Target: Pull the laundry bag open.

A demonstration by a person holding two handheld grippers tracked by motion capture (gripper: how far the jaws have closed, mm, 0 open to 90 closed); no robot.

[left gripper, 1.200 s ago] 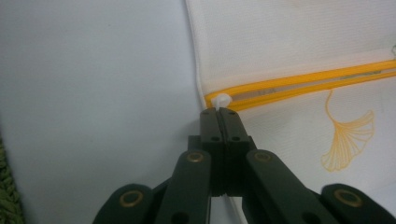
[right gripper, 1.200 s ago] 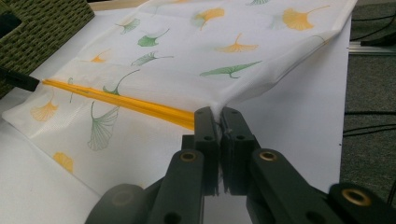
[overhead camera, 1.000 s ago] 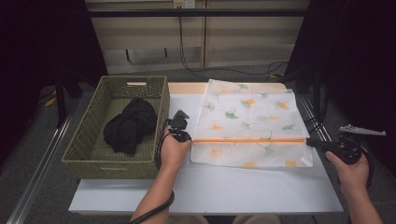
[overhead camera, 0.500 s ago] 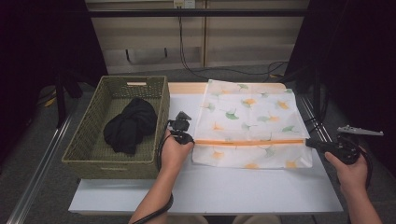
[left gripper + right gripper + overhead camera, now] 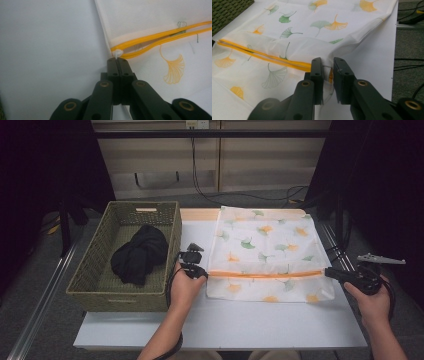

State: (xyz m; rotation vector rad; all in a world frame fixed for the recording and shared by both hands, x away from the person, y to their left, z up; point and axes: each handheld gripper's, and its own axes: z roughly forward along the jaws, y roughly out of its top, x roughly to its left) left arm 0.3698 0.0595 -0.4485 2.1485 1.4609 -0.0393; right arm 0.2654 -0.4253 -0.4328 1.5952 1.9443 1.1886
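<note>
Left gripper [image 5: 117,60]: jaws pressed together, clamped on the white zipper pull [image 5: 116,53] at the left end of the orange zipper [image 5: 160,40]. In the left gripper view the zipper's two tapes are parted just past the pull. Right gripper [image 5: 327,65]: jaws slightly apart, with the right edge of the laundry bag [image 5: 294,47] and the zipper's end between them; whether they actually pinch the fabric cannot be told.

In the high view the left gripper [image 5: 199,271] sits at the bag's left edge, the left hand [image 5: 185,287] behind it, forearm coming up from the bottom centre and angled right. The right gripper [image 5: 334,272] points left at the bag's right edge, level with the zipper [image 5: 265,274]; the right hand [image 5: 372,300] holds it off the table's right edge, forearm rising from the bottom right corner.

The laundry bag [image 5: 265,240], white mesh with green and orange ginkgo leaf print, lies flat on the right half of the white table [image 5: 240,325], zipper running left to right near its front edge. A woven basket [image 5: 95,270] stands at the left of the table, just beside the left hand, with a bundled black garment [image 5: 137,252] inside.
</note>
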